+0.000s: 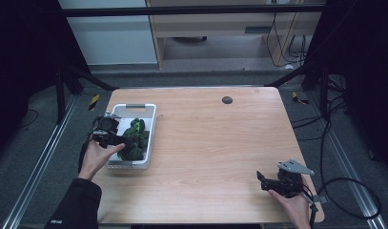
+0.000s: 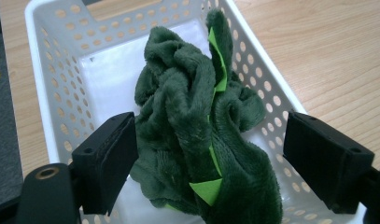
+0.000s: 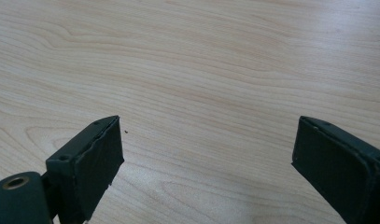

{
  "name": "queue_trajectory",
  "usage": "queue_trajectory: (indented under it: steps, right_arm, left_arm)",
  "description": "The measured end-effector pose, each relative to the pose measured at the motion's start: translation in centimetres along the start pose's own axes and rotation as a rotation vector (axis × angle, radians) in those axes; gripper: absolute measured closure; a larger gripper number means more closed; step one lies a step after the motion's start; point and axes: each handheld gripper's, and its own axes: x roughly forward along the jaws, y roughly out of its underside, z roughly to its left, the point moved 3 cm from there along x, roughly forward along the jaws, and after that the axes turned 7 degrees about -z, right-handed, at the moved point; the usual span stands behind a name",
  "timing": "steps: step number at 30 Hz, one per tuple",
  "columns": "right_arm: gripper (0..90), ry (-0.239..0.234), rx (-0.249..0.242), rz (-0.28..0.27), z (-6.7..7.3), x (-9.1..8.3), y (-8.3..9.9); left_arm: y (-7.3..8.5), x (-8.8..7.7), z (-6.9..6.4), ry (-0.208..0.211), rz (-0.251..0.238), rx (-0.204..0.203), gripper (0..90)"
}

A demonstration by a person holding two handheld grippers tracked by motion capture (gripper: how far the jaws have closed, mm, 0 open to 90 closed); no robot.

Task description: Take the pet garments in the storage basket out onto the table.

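Plush (image 2: pixel 197 140) in the basket (image 2: pixel 271 88) at the worktop's left edge looks soft and light; the left claw (image 2: pixel 211 163), jaws apart, should pinch its thick middle.

green plush toy (image 2: pixel 192 140) | crumpled | in white basket (image 2: pixel 61 70)

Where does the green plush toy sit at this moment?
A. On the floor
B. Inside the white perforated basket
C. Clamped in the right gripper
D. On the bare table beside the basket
B: the green plush toy lies inside the white basket, between the open jaws of the left gripper.
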Motion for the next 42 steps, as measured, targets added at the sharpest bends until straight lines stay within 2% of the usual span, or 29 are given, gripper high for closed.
queue_trajectory:
  steps: [12, 16, 22, 26, 30, 34, 39, 40, 42]
  right_arm:
    - [8.6, -0.007, 0.011, 0.009, 0.1, 0.0, 0.0]
    - [8.5, -0.007, 0.001, 0.009, 0.1, 0.1, 0.0]
    - [8.5, -0.011, 0.01, 0.012, 0.1, 0.1, 0.0]
    - [8.5, -0.01, 0.0, 0.012, 0.1, 0.1, 0.1]
    - [8.0, -0.009, -0.001, 0.015, 0.1, 0.1, 0.1]
    - [7.9, -0.009, -0.001, 0.015, 0.0, 0.1, 0.1]
    - [7.9, -0.01, 0.0, 0.017, 0.1, 0.2, 0.1]
    - [7.9, -0.01, -0.002, 0.017, 0.1, 0.2, 0.1]
    - [7.8, -0.009, -0.001, 0.018, 0.1, 0.2, 0.1]
  left_arm:
    - [0.4, 1.4, 0.0, -0.006, 0.06, 0.003, 17.2]
    - [0.6, 1.9, -0.1, -0.018, 0.082, 0.013, 19.7]
    - [1.0, 2.6, -0.4, -0.009, 0.118, 0.015, 24.8]
    - [1.1, 3.0, -0.5, -0.005, 0.146, 0.016, 31.1]
    - [1.4, 3.3, -0.7, 0.013, 0.18, 0.014, 43.4]
    - [1.6, 3.4, -0.6, 0.029, 0.201, 0.003, 50.5]
    - [1.6, 3.2, -0.4, 0.03, 0.196, -0.011, 62.9]
    - [1.6, 3.0, -0.3, 0.03, 0.191, -0.014, 68.2]
    - [1.6, 2.9, -0.3, 0.029, 0.188, -0.017, 69.8]
